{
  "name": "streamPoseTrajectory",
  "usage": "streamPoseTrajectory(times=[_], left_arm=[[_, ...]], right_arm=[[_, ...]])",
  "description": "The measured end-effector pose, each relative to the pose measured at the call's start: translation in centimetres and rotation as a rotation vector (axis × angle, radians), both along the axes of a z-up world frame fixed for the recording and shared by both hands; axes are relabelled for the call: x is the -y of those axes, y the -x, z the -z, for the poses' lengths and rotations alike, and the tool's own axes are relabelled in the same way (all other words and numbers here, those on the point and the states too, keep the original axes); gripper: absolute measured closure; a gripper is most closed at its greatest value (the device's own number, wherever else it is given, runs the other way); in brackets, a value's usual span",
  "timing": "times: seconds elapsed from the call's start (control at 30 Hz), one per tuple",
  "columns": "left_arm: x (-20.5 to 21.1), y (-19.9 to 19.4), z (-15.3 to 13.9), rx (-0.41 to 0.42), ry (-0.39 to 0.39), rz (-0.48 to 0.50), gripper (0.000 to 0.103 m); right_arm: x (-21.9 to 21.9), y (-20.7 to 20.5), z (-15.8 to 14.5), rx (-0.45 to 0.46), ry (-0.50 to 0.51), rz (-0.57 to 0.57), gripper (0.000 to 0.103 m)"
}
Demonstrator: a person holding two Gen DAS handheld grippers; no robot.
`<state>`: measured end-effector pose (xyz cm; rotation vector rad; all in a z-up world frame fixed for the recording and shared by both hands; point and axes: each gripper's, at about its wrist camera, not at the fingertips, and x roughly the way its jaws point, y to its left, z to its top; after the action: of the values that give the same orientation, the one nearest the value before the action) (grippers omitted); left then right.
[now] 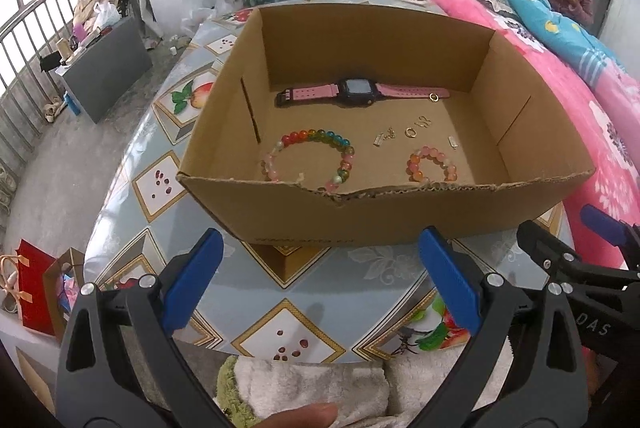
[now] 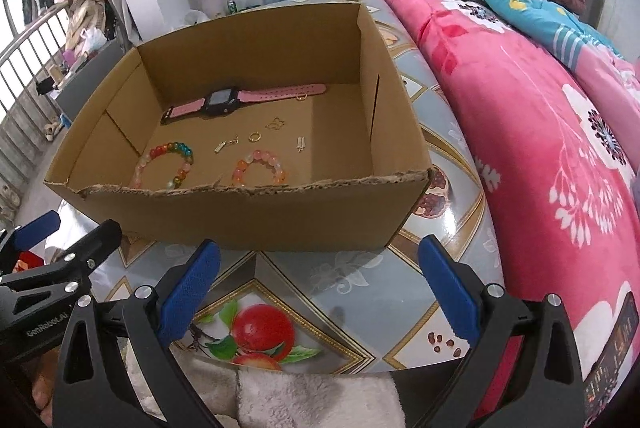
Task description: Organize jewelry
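Now both tongs gaping and empty, left gripper (image 1: pixel 320 276), right gripper (image 2: pixel 320 284), cardboard box (image 1: pixel 400 216) at twelve o'clock, its torn near wall between them and bracelets (image 1: pixel 308 160), watch (image 1: pixel 356 92), pink quilt (image 2: pixel 540 108) at three o'clock.

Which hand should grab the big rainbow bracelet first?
Probably the left. The rainbow bracelet lies in the box's left half, nearly straight ahead of the open left gripper. From the right gripper, also open, it sits off to the left.
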<state>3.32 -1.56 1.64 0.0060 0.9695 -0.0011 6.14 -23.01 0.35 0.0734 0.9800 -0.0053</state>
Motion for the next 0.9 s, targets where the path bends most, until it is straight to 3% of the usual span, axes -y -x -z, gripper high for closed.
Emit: streamPoseTrajectory(times=[0.9], left_arm=[[0.58, -0.71, 0.37, -0.006, 0.001, 0.01, 0.008]], right_arm=[[0.11, -0.02, -0.29, 0.004, 0.02, 0.016, 0.006]])
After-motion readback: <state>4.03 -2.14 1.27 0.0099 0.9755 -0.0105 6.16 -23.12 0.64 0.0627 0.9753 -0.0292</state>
